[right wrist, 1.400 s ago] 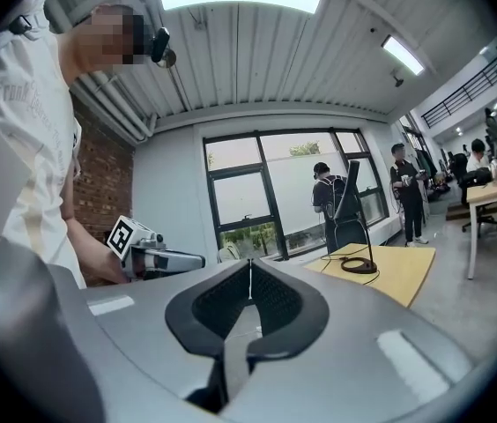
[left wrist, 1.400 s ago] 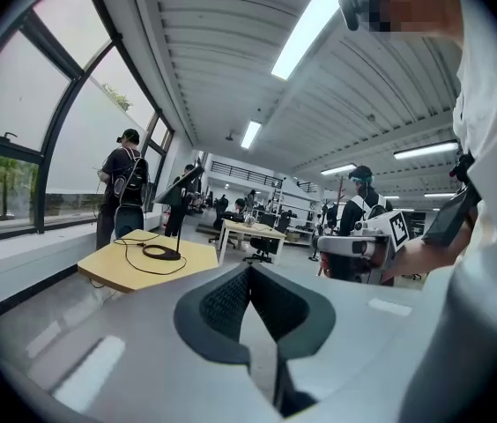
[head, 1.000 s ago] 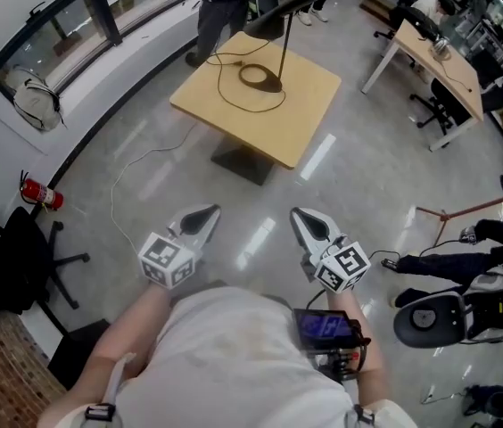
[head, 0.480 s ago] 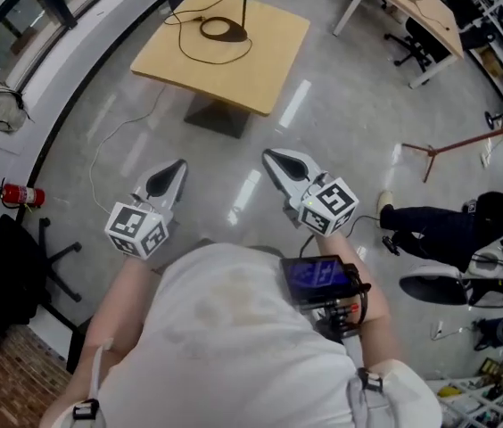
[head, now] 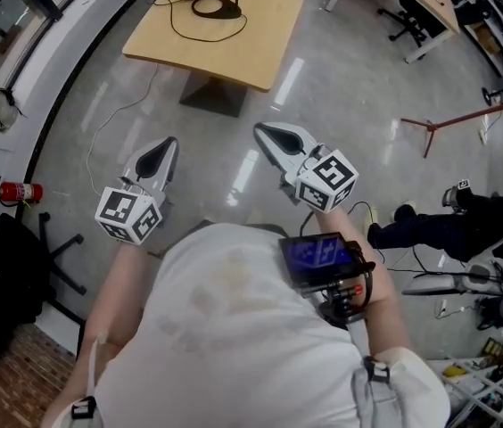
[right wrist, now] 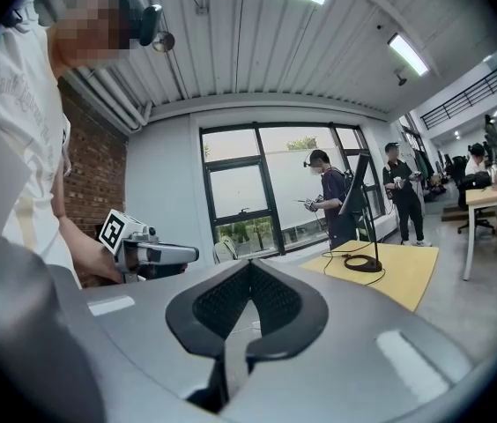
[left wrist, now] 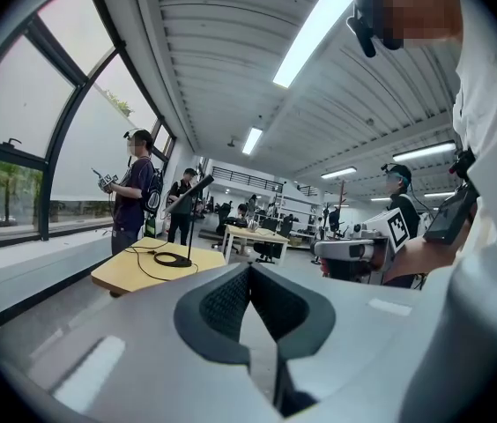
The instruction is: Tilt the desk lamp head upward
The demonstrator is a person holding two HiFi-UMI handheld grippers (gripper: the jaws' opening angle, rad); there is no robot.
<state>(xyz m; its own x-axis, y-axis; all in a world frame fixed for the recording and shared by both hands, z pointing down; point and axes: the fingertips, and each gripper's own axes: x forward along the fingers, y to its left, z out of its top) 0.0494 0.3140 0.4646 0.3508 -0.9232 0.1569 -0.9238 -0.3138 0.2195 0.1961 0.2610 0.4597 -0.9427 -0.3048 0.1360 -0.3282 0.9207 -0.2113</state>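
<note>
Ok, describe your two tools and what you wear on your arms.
Both the left tool and the right tool are pale grey tapered shells with black ribbed pads inside, each carrying a white cube printed with black square markers. The white T-shirt has short sleeves; a black device with a bluish screen sits by the right forearm.

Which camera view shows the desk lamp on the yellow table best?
The left gripper view: the desk lamp stands whole and side-on, with base, pole and slanted head. The right gripper view shows it whole too, but its head overlaps a person behind. The head view shows only base, cable and lower pole.
</note>
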